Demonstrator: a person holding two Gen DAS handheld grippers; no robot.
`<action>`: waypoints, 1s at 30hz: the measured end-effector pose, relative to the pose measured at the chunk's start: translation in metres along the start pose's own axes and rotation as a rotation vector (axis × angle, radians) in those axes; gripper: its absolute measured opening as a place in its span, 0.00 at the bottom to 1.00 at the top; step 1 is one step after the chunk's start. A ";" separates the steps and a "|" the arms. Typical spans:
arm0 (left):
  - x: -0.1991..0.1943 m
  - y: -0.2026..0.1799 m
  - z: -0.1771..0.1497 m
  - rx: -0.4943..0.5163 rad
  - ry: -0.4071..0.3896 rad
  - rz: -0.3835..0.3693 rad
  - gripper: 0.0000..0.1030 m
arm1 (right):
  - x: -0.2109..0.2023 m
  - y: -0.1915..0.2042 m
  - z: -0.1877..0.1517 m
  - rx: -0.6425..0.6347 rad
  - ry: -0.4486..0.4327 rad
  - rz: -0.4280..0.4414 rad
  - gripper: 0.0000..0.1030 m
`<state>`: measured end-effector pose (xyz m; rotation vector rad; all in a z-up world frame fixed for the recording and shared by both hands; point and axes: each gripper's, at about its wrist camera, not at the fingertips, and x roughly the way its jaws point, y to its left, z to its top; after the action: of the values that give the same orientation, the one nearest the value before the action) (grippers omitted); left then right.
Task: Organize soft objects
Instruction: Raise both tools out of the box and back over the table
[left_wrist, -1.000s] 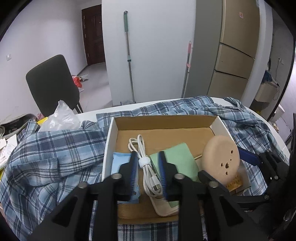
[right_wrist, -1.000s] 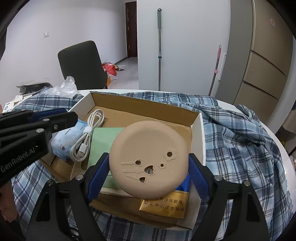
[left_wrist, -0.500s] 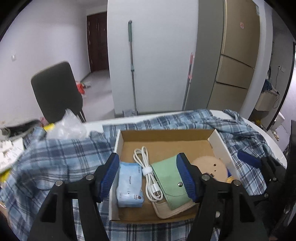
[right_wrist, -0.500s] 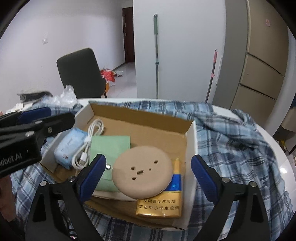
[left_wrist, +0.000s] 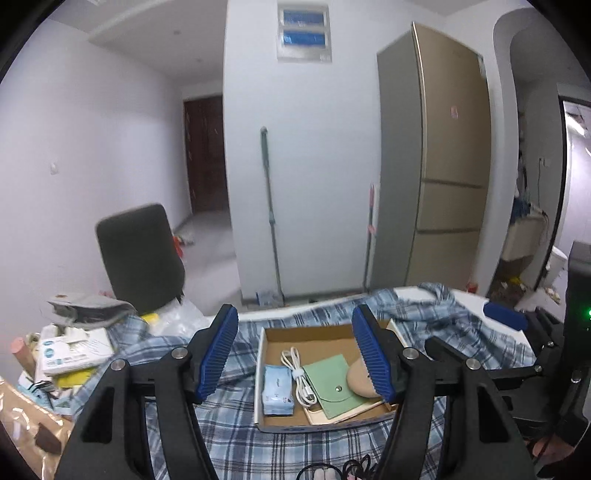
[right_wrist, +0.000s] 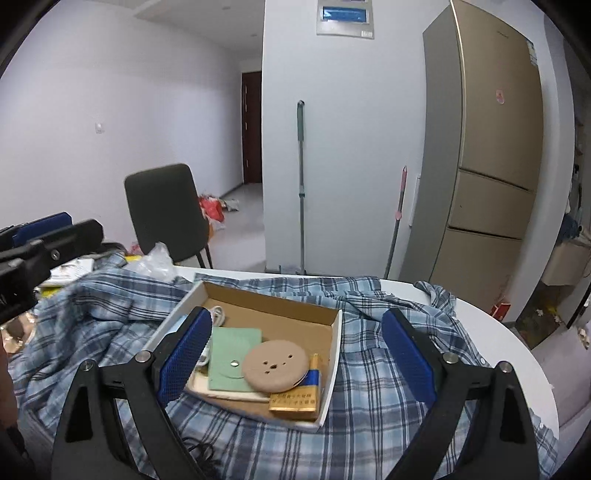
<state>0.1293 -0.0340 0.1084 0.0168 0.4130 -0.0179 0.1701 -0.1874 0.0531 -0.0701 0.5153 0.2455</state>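
Note:
An open cardboard box (left_wrist: 314, 334) (right_wrist: 334, 343) lies on a blue plaid shirt (left_wrist: 236, 435) (right_wrist: 373, 417) spread over a white table. In it lie a blue tissue pack (left_wrist: 277, 389), a coiled white cable (left_wrist: 299, 376), a green pouch (left_wrist: 330, 378) (right_wrist: 232, 358), a tan round pad (right_wrist: 275, 365) (left_wrist: 357, 380) and a gold-and-blue packet (right_wrist: 295, 400). My left gripper (left_wrist: 295, 356) is open and empty, raised above and in front of the box. My right gripper (right_wrist: 295, 356) is open and empty, raised above the box.
A black chair (left_wrist: 142, 254) (right_wrist: 168, 214) stands behind the table. Papers, a plastic bag and clutter (left_wrist: 70, 350) lie at the table's left. A mop (left_wrist: 271, 221) leans on the wall by a gold fridge (left_wrist: 443, 184). The white table edge (right_wrist: 517, 354) curves at the right.
Both grippers opened and pulled back up and away from the box. The right one let go of the tan pad, which now lies in the box; the left one released the cable.

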 end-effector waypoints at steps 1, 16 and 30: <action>-0.010 -0.001 -0.001 -0.008 -0.020 -0.006 0.65 | -0.007 0.001 -0.001 0.004 -0.010 0.006 0.90; -0.059 -0.013 -0.070 0.023 -0.015 -0.117 0.65 | -0.049 0.014 -0.048 -0.036 -0.049 0.068 0.90; -0.021 0.004 -0.131 0.000 0.022 -0.108 0.77 | -0.014 0.001 -0.095 -0.019 0.013 0.050 0.90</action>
<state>0.0581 -0.0273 -0.0029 -0.0051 0.4354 -0.1244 0.1127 -0.2019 -0.0229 -0.0775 0.5279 0.2990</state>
